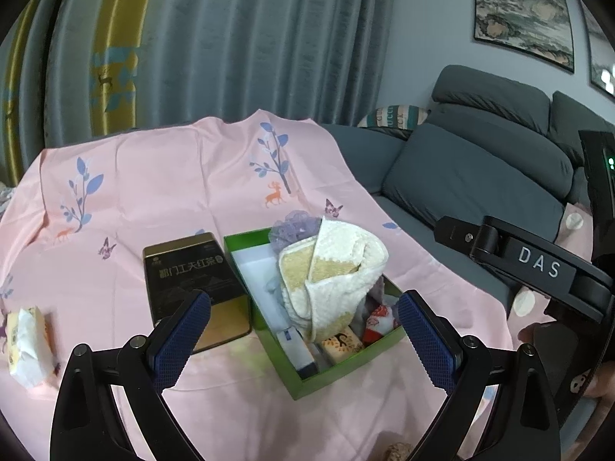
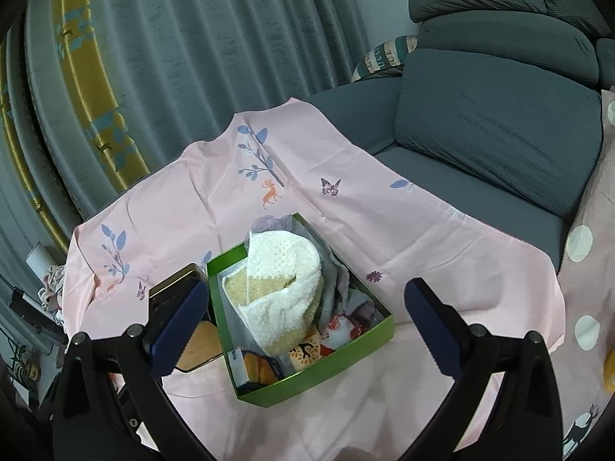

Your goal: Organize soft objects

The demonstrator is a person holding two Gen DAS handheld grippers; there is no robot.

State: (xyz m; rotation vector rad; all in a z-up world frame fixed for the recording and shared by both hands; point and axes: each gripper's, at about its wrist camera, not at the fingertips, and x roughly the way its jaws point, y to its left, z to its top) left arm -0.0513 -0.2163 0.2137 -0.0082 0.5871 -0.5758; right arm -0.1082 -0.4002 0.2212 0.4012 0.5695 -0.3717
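A green box [image 1: 342, 372] [image 2: 338, 349] sits on the pink cloth. A rolled white and tan towel [image 1: 338, 269] [image 2: 280, 288] rests in it, over a purple mesh puff [image 1: 292, 228], grey cloth [image 2: 338, 272] and small packets [image 1: 342, 344] [image 2: 303, 351]. My left gripper [image 1: 303, 340] stands open before the box, nothing between its blue pads [image 1: 180, 342]. My right gripper [image 2: 303, 326] is also open and empty, drawn back above the box's near side. The right tool's black body marked DAS [image 1: 538, 265] shows at the right of the left wrist view.
A dark tea tin [image 1: 192, 284] [image 2: 180, 307] lies just left of the box. A tissue pack [image 1: 29, 345] lies at the cloth's left edge. A grey sofa [image 1: 480, 176] [image 2: 492, 134] stands to the right, curtains [image 1: 192, 38] behind. A spotted cloth [image 2: 584, 269] borders the right.
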